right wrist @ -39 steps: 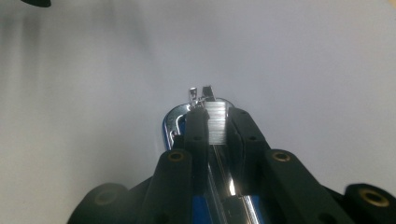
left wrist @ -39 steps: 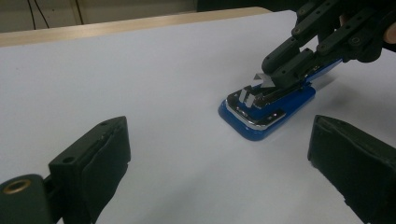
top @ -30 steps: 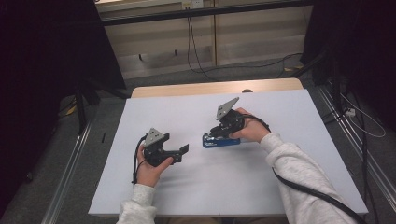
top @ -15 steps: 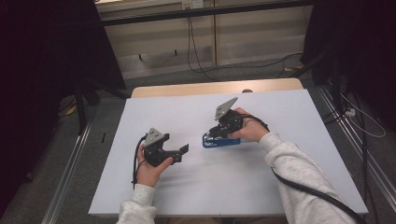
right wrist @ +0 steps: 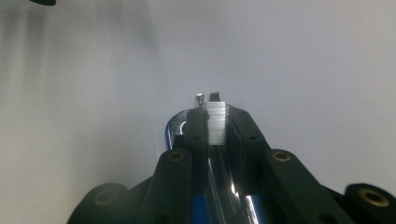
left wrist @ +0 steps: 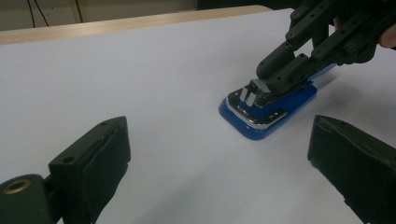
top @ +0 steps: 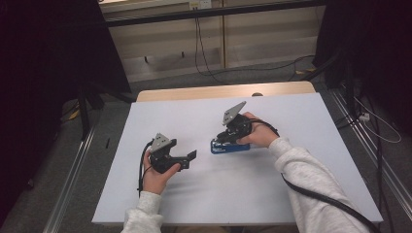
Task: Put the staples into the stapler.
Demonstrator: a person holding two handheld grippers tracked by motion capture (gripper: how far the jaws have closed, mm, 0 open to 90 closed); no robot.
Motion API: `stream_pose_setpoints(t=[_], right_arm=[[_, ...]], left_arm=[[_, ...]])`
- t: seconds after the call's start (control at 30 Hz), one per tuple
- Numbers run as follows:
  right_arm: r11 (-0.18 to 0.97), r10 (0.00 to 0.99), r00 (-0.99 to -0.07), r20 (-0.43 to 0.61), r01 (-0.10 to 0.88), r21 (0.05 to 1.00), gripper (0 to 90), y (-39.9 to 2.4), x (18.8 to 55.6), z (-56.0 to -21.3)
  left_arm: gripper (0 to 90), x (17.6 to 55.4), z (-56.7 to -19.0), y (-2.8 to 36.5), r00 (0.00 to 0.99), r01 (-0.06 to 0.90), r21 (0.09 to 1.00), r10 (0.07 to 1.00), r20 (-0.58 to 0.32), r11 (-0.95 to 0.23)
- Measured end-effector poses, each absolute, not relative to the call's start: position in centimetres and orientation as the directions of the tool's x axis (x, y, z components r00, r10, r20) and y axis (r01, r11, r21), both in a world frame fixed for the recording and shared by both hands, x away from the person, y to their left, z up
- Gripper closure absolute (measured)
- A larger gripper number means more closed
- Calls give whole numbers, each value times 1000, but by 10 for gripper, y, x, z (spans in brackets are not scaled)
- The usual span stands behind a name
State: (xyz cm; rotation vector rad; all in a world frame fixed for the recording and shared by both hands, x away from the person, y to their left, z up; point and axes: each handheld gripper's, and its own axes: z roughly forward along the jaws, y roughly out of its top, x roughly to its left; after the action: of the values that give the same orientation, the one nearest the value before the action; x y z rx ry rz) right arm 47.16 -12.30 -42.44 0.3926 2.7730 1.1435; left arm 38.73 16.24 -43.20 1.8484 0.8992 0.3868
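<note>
From the high view, the blue stapler (top: 230, 146) lies on the white table (top: 301, 121), the right gripper (top: 228, 138) down on it and the left gripper (top: 187, 158) off to its left, well apart. In the left gripper view, that gripper's jaws stand wide and empty, the stapler (left wrist: 268, 109) beyond them. In the right gripper view, the jaws pinch a block of staples (right wrist: 216, 122) over the stapler's open channel (right wrist: 224, 186). A tilted block could jam or scatter, I'd judge.

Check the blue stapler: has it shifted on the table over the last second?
No. The blue stapler sits at the same spot relative to the table's wooden far edge, with the right gripper clamped on it.
</note>
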Motion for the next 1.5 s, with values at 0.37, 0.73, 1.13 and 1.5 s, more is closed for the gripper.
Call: stream_pose_setpoints(t=[0.37,0.73,1.13,1.5], right_arm=[[686,264,-964,-25,169,707,794,-123,472,-419],[703,228,-972,-46,132,699,794,-123,473,-420],[705,206,-977,-59,107,701,794,-121,475,-421],[709,185,-981,-64,88,700,794,-121,475,-421]], left_arm=[[60,387,-433,161,672,410,887,728,-135,-213],[60,387,-433,161,666,415,886,732,-141,-206],[60,388,-433,161,665,416,885,734,-140,-208],[60,388,-433,162,669,414,883,732,-130,-221]])
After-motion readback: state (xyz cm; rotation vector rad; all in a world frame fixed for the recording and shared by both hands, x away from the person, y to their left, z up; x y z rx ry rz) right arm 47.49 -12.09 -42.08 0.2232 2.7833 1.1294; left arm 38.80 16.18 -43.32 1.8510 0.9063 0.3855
